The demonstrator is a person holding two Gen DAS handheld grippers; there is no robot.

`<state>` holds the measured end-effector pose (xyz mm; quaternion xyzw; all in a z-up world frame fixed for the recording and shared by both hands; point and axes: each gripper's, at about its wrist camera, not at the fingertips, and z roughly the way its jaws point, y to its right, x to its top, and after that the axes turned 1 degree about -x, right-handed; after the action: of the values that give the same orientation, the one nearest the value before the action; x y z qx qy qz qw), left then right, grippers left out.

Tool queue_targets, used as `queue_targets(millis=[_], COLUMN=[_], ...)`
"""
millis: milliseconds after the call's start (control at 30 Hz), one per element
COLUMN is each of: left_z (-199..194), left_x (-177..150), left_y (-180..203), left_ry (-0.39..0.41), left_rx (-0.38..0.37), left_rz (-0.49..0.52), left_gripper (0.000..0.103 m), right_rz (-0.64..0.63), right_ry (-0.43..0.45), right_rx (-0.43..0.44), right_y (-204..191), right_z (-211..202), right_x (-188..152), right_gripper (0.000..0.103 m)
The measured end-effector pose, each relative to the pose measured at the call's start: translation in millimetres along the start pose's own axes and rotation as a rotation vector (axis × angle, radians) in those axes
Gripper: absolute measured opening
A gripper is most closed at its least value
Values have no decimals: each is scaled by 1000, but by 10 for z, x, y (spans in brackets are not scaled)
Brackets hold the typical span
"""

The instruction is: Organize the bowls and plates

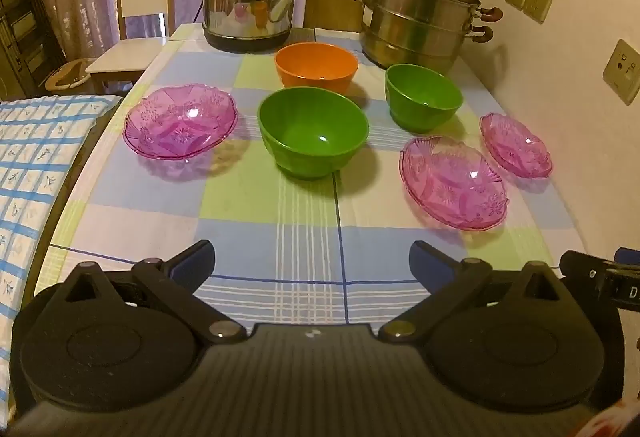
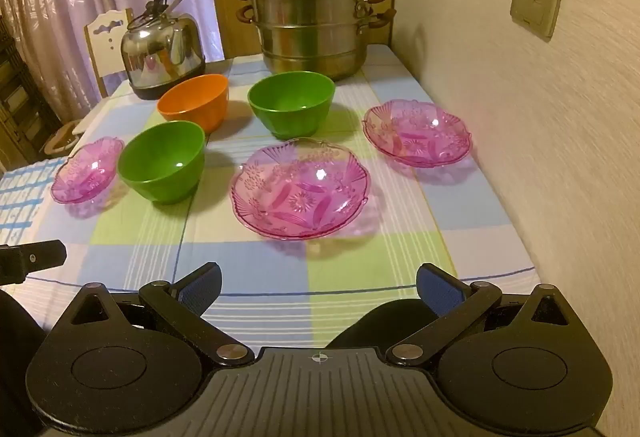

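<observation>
A: Plates and bowls all sit apart on the checked tablecloth, none stacked. How do your grippers stand?

B: Your left gripper is spread as wide as it goes, nothing between its blue pads, hanging over the near edge of the cloth. Your right gripper is the same: fully apart, empty, touching nothing.

A: Any writing you can read?

B: Only a white "D" on the black part at the right edge of the left view; the rest is cut off.

A: Where do the pieces lie?

B: Your near green bowl stands upright in the middle, mouth up, with the orange bowl behind it and the far green bowl to the right. One pink plate lies off to the left, its long axis running across the table. The big pink plate lies straight ahead of your right gripper, and another pink plate sits near the wall. The kettle and steamer pot stand at the far end
</observation>
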<state>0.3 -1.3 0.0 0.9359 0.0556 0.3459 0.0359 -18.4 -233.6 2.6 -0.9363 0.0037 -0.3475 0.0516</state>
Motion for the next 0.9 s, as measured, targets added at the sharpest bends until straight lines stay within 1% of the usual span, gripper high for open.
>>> queue_targets(millis=[233,300,700,900], left_z=[-26,-20,-21,-25], left_x=[33,7,-21,-42], left_y=[36,-12,109,181], left_ry=[-11,-2,2,0], left_rx=[-4,-20,-26,-44], left_rz=[-14,-26,18,34], left_gripper=[103,103,103,103], right_rz=[2,2,2,-7], right_ry=[-2,-1,1,2], right_rx=[2,1,7,14], right_y=[12,15,22,-60], right_z=[-11,-16,-40,-54], right_x=[11,14,20,13], right_gripper=[103,103,103,103])
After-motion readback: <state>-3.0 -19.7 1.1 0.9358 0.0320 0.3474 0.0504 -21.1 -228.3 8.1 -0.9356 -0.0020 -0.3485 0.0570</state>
